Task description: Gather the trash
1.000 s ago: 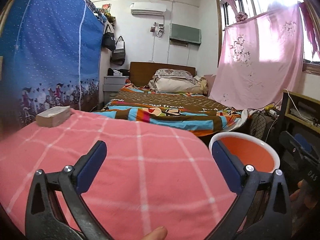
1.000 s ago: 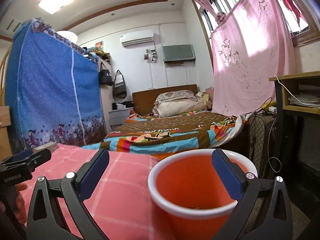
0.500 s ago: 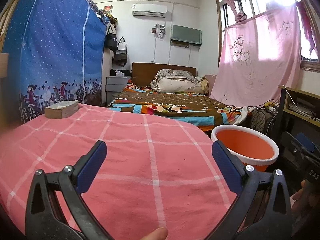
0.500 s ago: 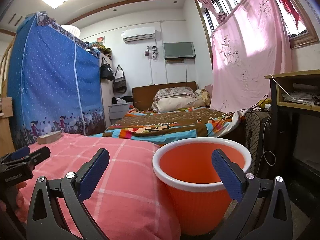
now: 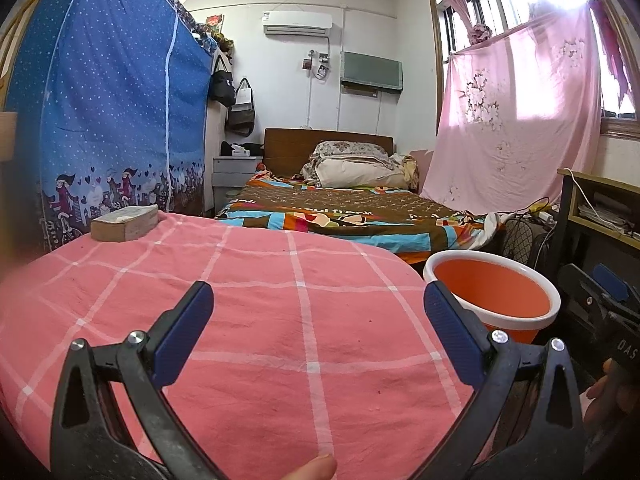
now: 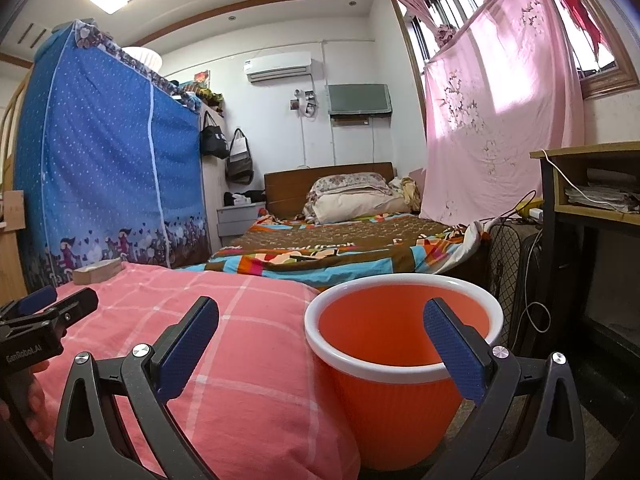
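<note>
An orange trash bin with a white rim [image 6: 400, 364] stands on the floor at the right edge of a table under a pink checked cloth [image 5: 256, 320]; it also shows in the left wrist view [image 5: 494, 294]. My left gripper [image 5: 318, 332] is open and empty above the cloth. My right gripper [image 6: 320, 344] is open and empty, level with the bin's rim and just before it. No loose trash shows on the cloth. The bin's inside bottom is hidden.
A tan block-like packet [image 5: 125, 222] lies at the cloth's far left corner. Behind stand a bed with a colourful cover [image 5: 340, 216], a blue fabric wardrobe [image 5: 100, 120], a pink hanging sheet [image 5: 516, 120] and a wooden desk [image 6: 592, 184] with cables at right.
Both grippers have drawn back and lowered: the bin looks smaller and farther in the right wrist view, and more of the cloth and the bin shows in the left one. Both stay open.
</note>
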{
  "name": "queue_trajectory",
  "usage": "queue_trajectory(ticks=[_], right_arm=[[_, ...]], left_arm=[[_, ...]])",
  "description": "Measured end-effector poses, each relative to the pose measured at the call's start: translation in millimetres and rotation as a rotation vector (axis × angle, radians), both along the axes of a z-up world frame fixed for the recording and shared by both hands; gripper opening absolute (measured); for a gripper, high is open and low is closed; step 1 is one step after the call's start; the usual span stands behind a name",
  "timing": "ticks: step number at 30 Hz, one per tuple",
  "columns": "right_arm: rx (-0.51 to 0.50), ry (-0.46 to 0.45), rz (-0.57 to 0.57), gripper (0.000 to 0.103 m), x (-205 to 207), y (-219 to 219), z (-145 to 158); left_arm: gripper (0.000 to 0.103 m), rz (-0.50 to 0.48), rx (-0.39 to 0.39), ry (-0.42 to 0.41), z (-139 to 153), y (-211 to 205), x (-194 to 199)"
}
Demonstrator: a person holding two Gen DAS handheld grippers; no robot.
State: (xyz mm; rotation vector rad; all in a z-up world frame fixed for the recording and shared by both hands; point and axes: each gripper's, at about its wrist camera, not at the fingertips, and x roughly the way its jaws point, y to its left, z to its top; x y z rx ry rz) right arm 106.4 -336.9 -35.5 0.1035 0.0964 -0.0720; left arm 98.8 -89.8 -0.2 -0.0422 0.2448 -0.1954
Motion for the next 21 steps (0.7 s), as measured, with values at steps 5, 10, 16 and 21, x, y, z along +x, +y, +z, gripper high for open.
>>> queue_trajectory(ticks=[5,10,16,21], right_arm=[[0.003,0.001,-0.001,0.103,1.1,-1.9,-0.7],[0.005,0.005,0.0,0.103,1.4,-3.8,-2.1],[0.005,0.006,0.0,0.103,1.6,-4.2,-2.0],[0.009,0.009,0.001,0.103,2.0,-6.1,-4.5]], left_arm=[[0.103,0.002,0.0,0.001,0.5,0.8,0.1],[0.103,0.001,0.003,0.008,-0.8,1.4,2.1],[0.103,0.002,0.002,0.011,-2.2,3.3,3.6],[0.103,0.001,0.003,0.012,-1.9,3.3,3.7]])
